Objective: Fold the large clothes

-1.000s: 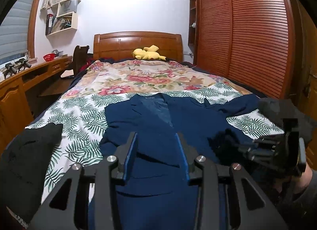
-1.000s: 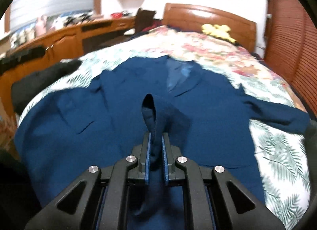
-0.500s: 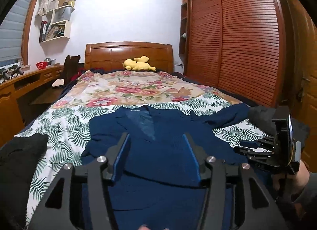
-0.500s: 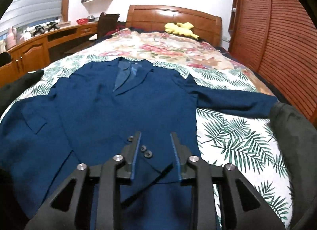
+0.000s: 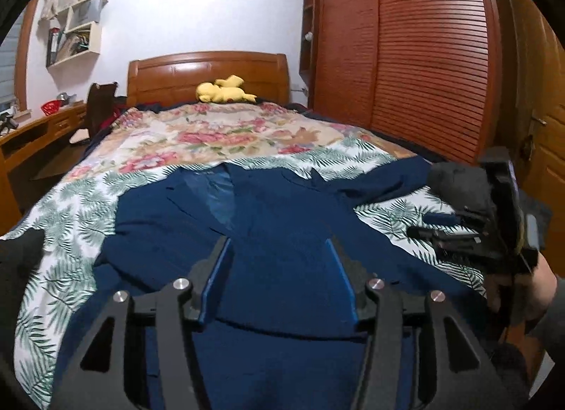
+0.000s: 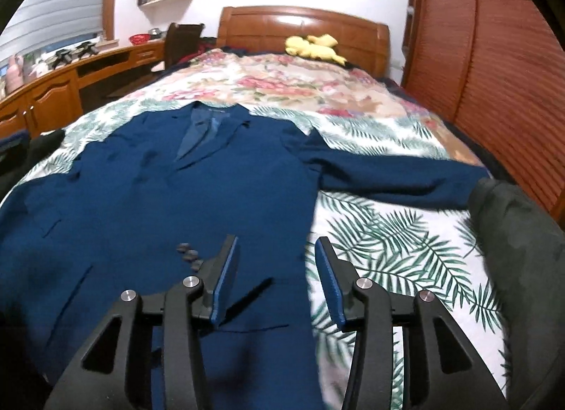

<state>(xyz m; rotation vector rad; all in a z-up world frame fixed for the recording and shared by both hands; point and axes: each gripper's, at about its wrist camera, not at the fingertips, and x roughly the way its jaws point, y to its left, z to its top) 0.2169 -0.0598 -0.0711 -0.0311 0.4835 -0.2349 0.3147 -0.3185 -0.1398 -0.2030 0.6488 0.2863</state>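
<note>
A navy blue suit jacket (image 5: 282,205) lies front-up on the leaf-print bedspread (image 5: 70,212). Its right-hand sleeve (image 6: 388,173) stretches out sideways across the bed. The other sleeve is folded over the front, with its cuff buttons (image 6: 189,254) showing. My left gripper (image 5: 277,244) hovers open over the jacket's lower front with nothing between its fingers. My right gripper (image 6: 276,240) hangs above the jacket's right edge, its jaws opening and empty. The right gripper (image 5: 420,224) also shows at the right of the left wrist view, held by a hand.
A dark garment (image 6: 522,233) lies heaped at the bed's right edge and a black one (image 5: 17,268) at the left edge. A yellow plush toy (image 5: 226,90) rests by the wooden headboard (image 5: 208,71). A slatted wardrobe (image 5: 423,57) lines the right side, a desk (image 6: 53,92) the left.
The right gripper let go of the sleeve cuff it was shut on, and the cuff now lies on the jacket front. Both grippers opened wider and moved right.
</note>
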